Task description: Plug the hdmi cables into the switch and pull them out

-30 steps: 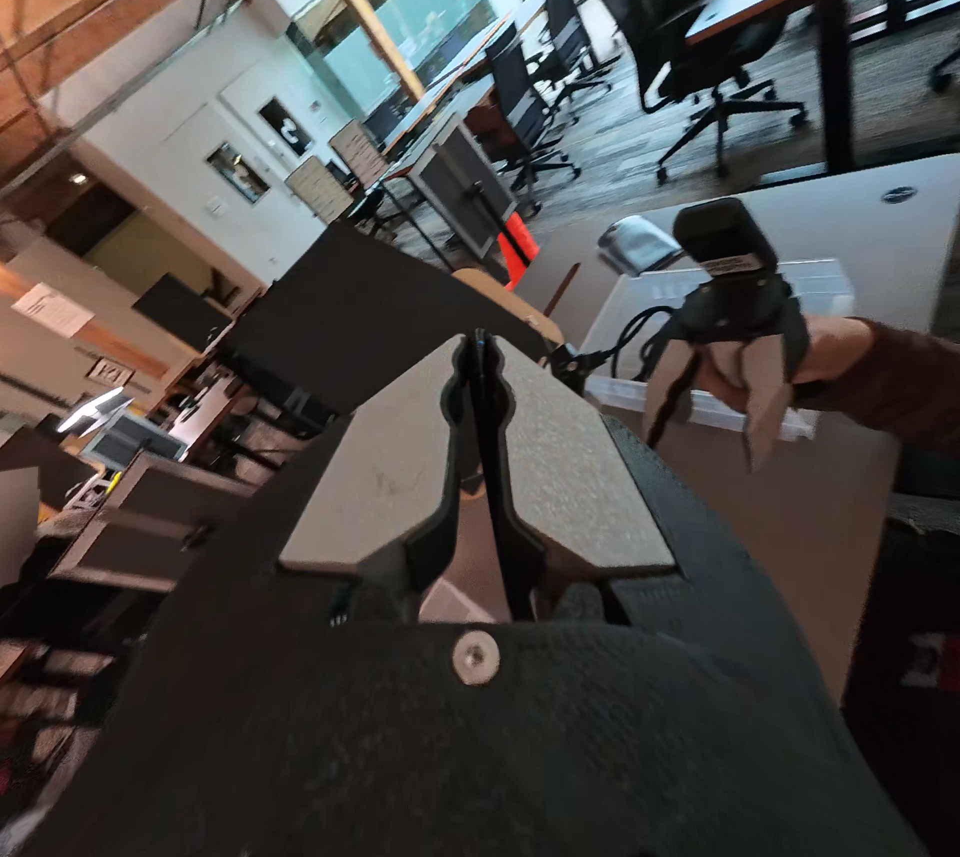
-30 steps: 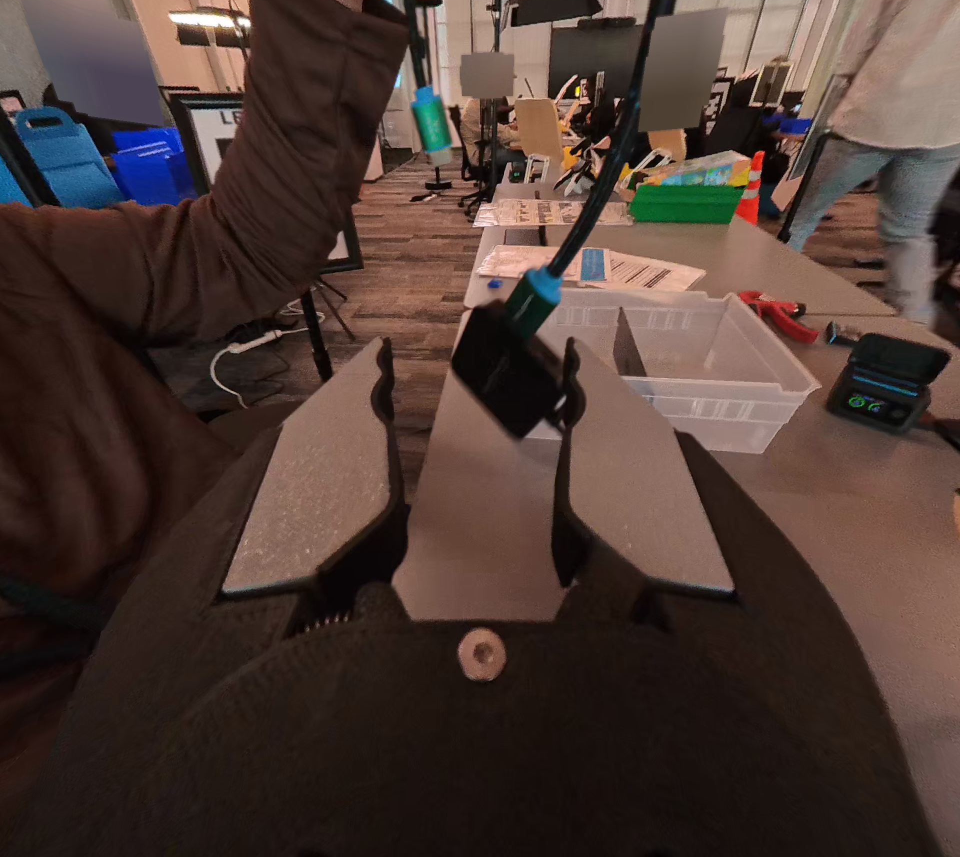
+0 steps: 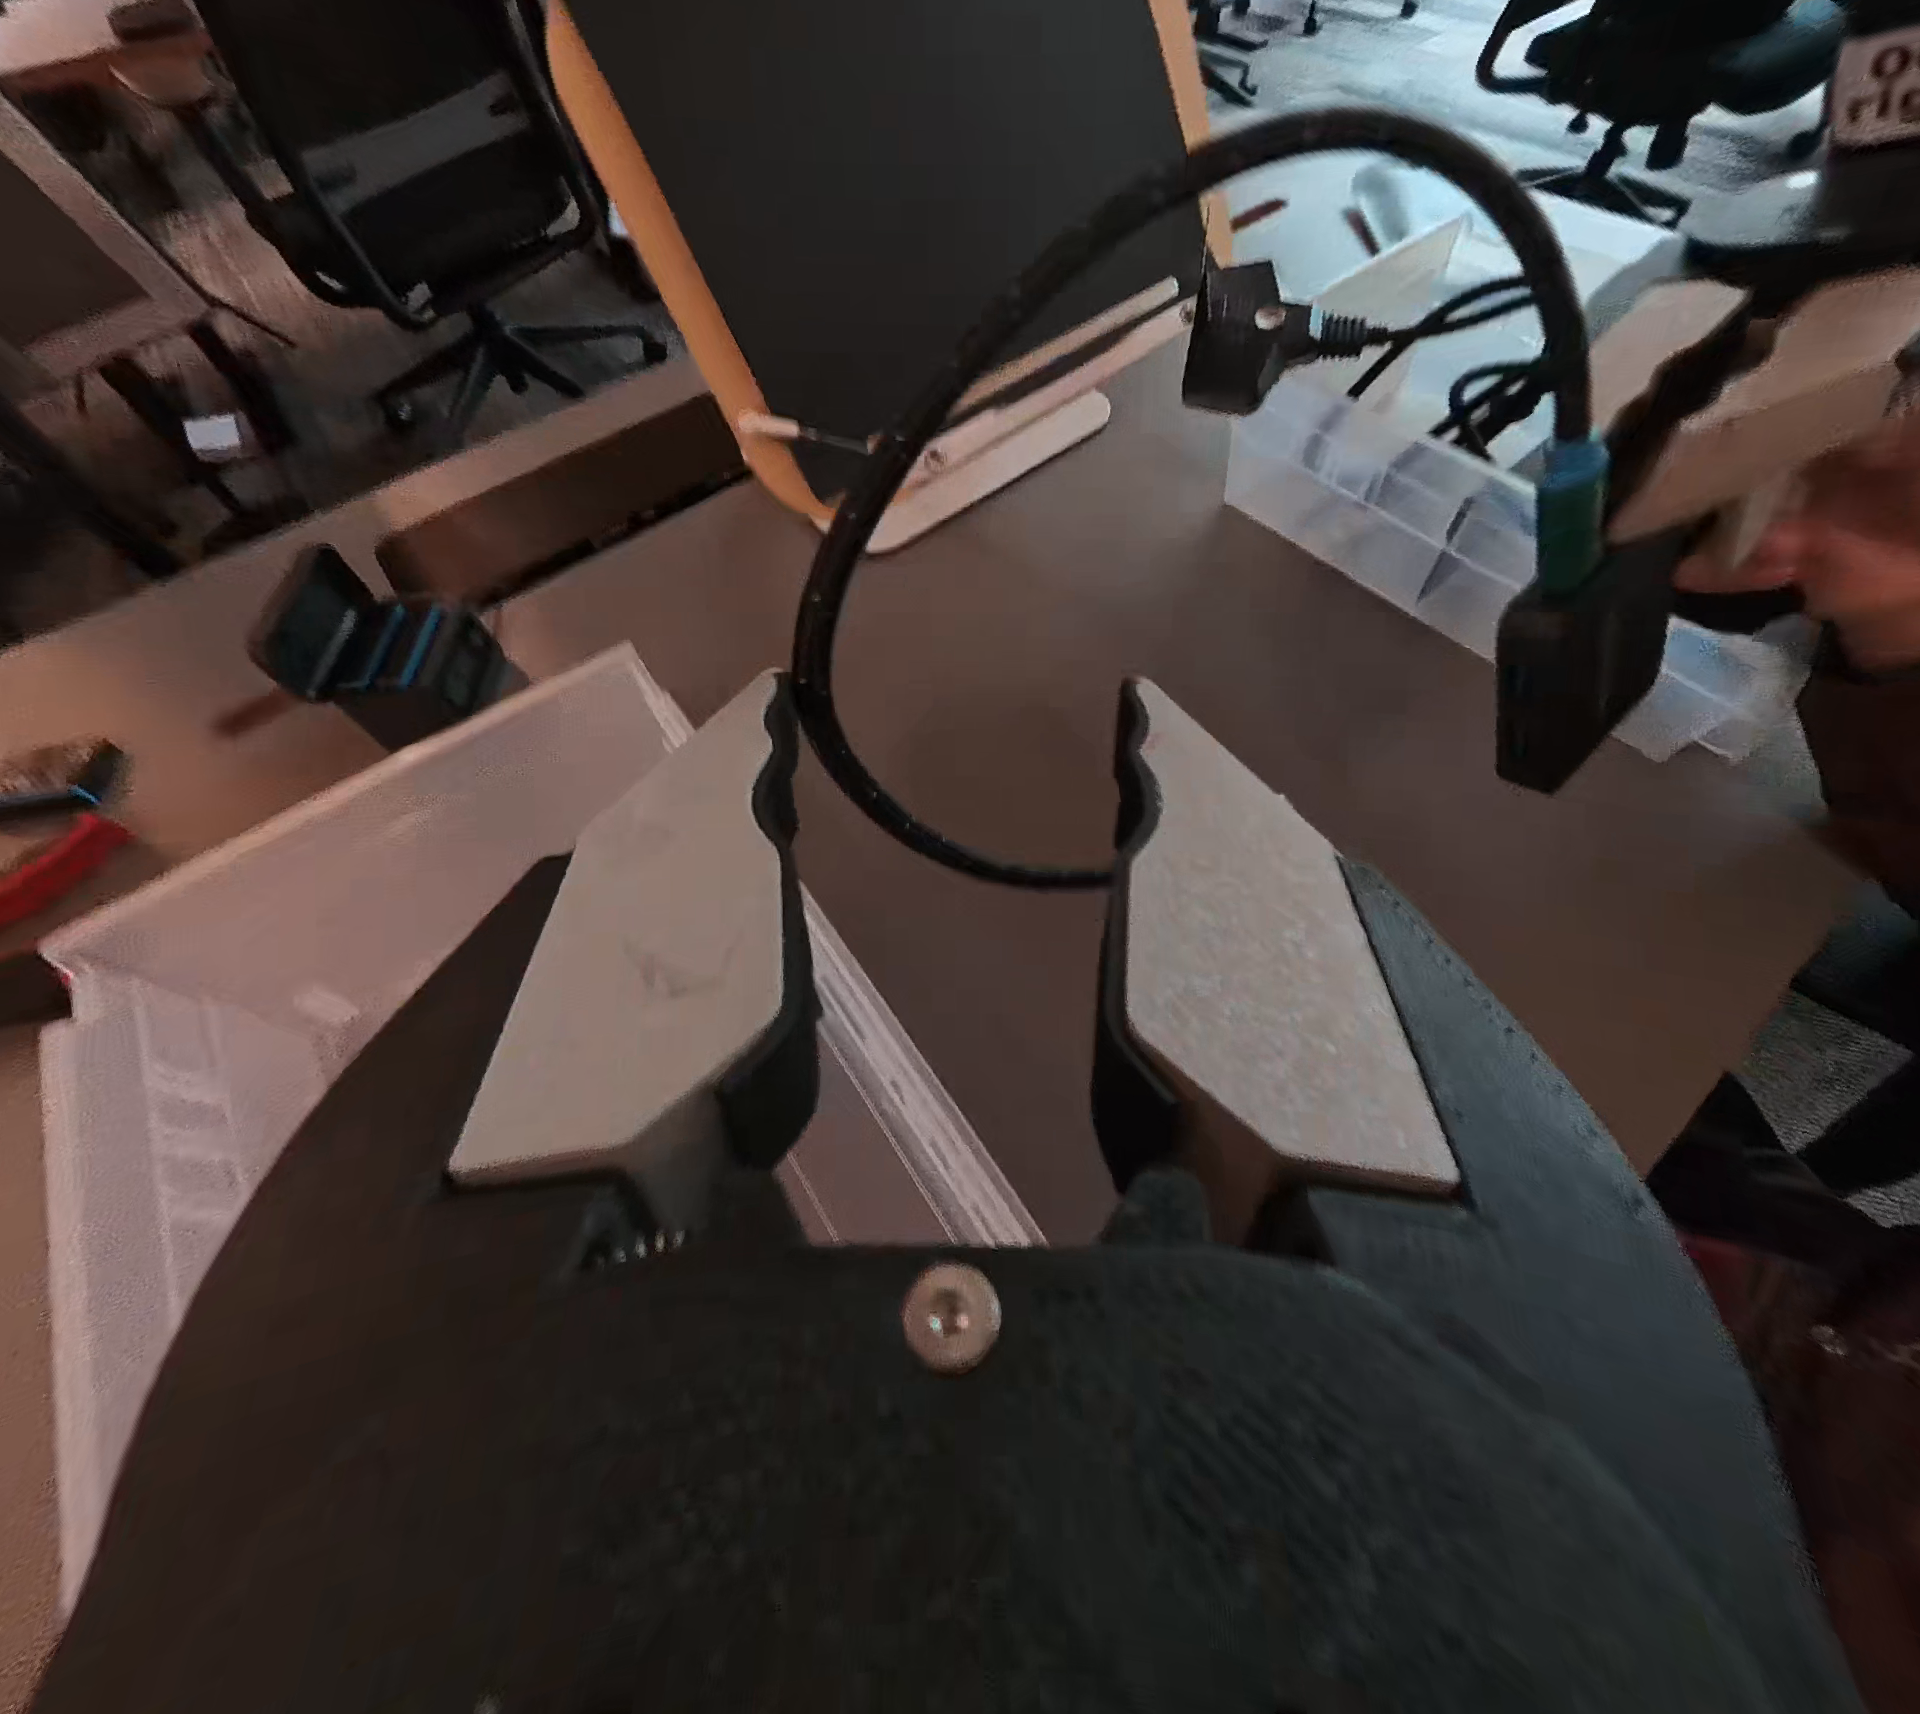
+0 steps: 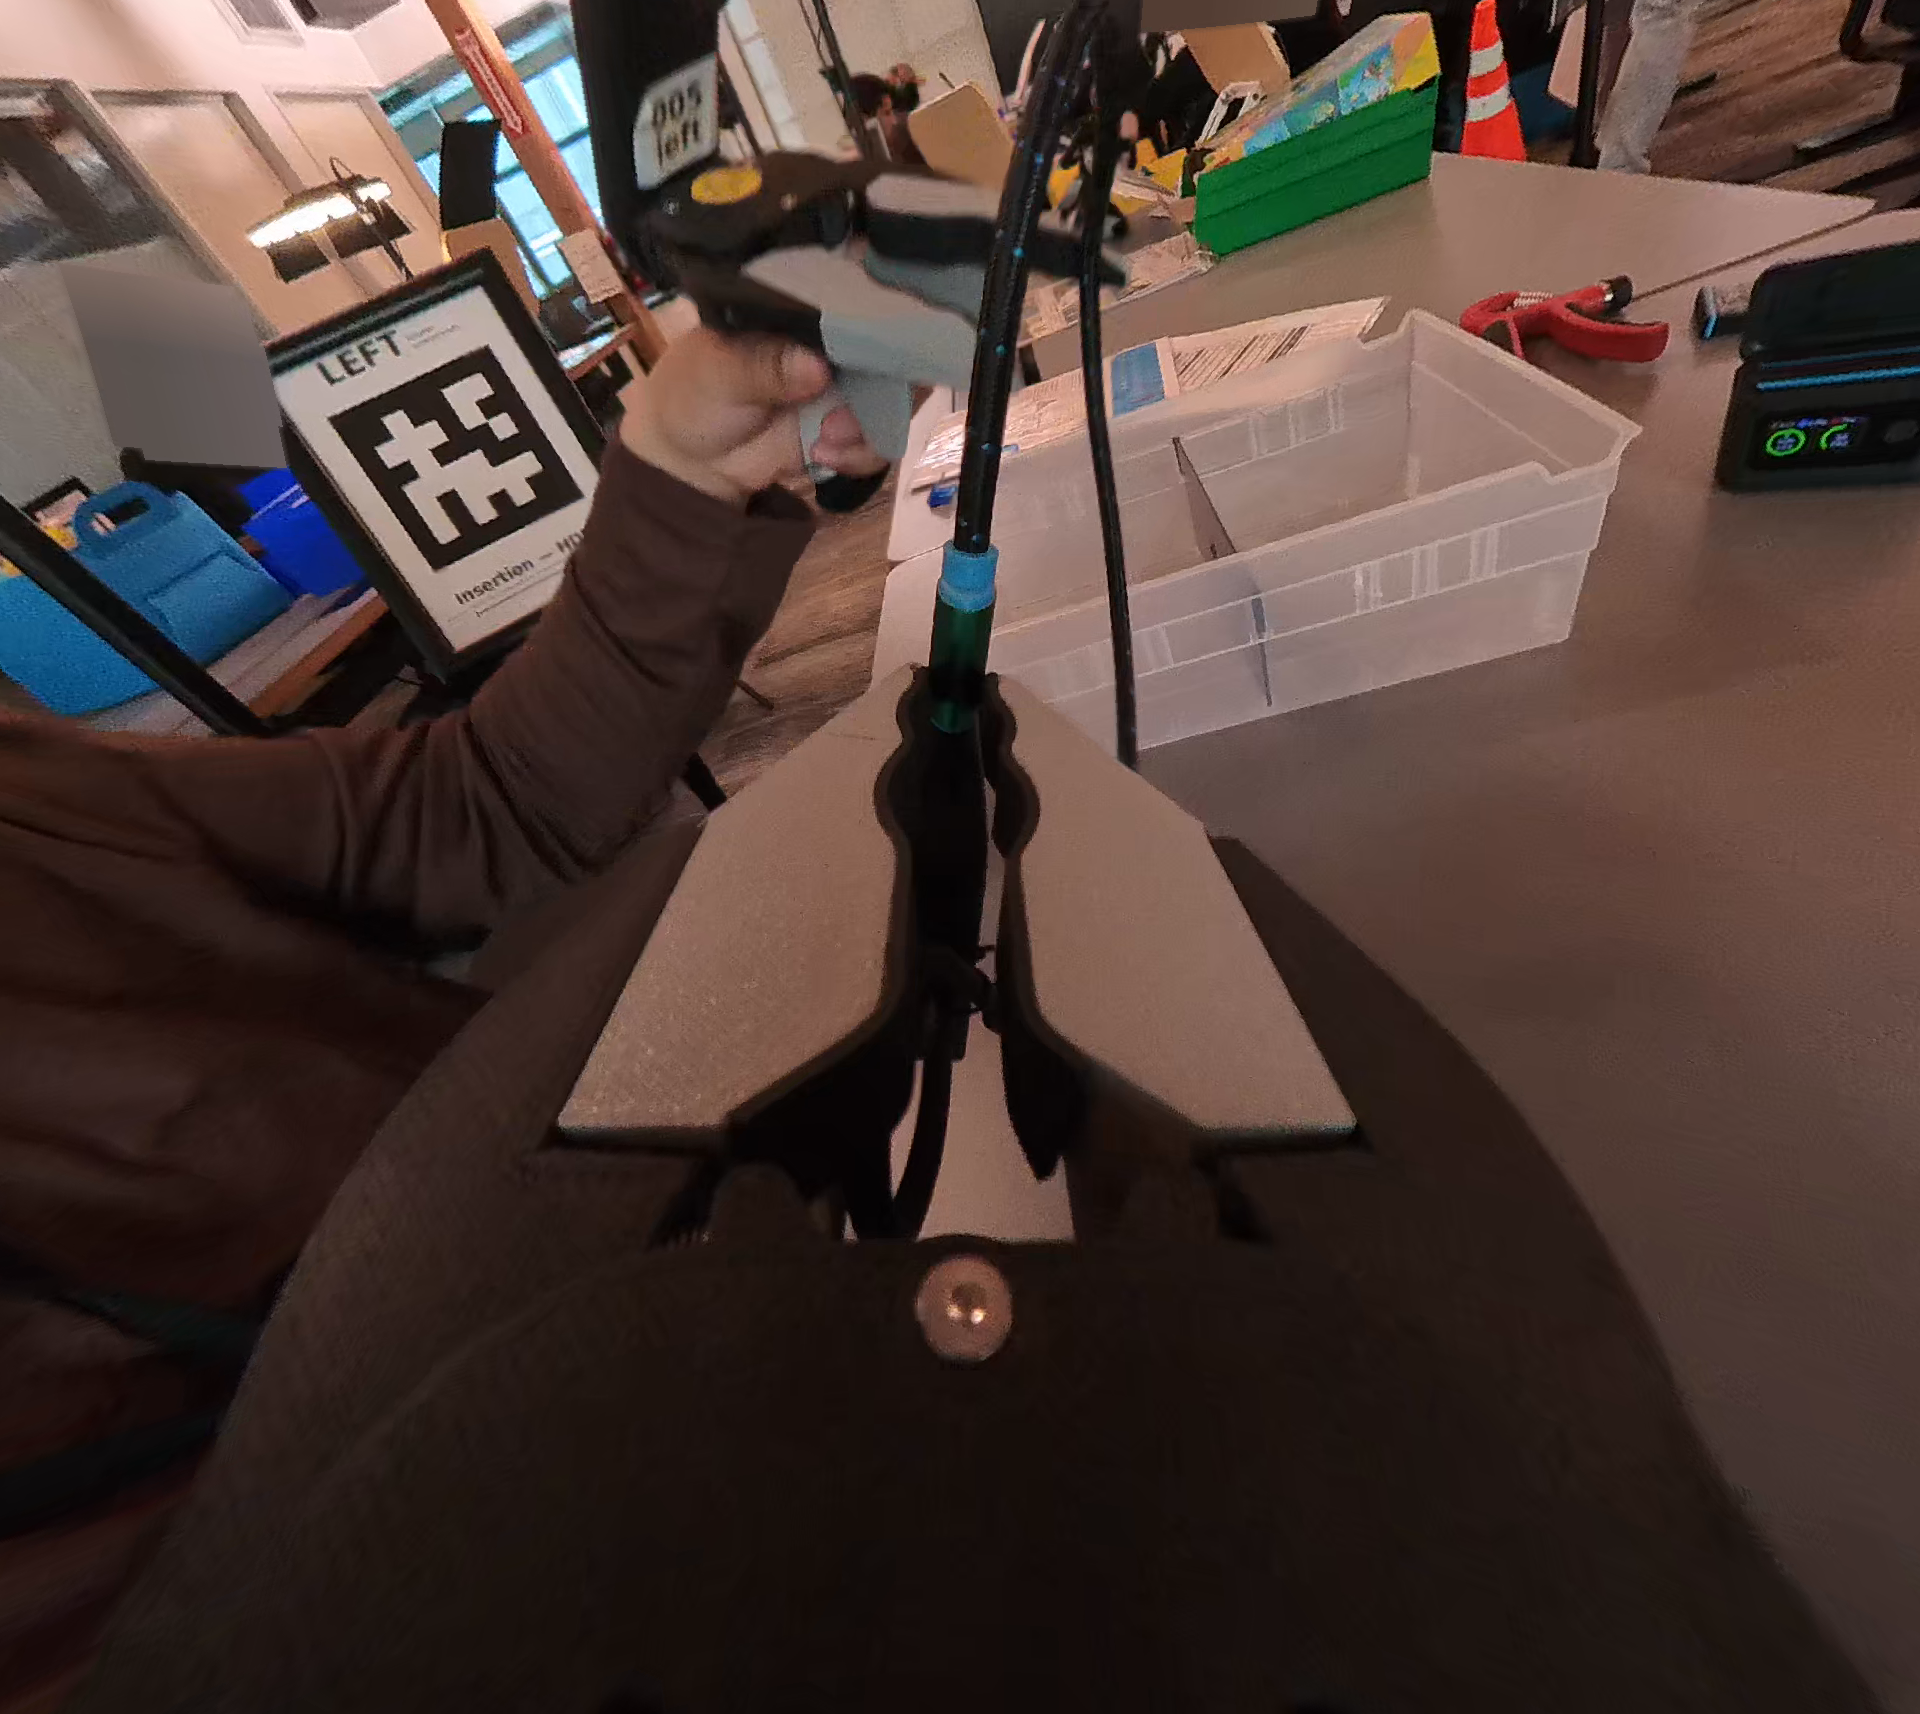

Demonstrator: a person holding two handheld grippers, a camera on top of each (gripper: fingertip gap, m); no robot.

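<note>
Between the spread, empty jaws of the left gripper a black HDMI cable loops, brushing the left fingertip and arching up to the right. There its teal-collared plug sits in a black switch, pinched by the right gripper beside a clear bin.

In the right wrist view, the right gripper is clenched on the plug; the cable rises ahead past a clear tray on the grey table.

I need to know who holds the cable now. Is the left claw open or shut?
Open. In the left wrist view the left claw's fingers stand wide apart, and the black cable curves loosely through the gap, unclamped.
</note>
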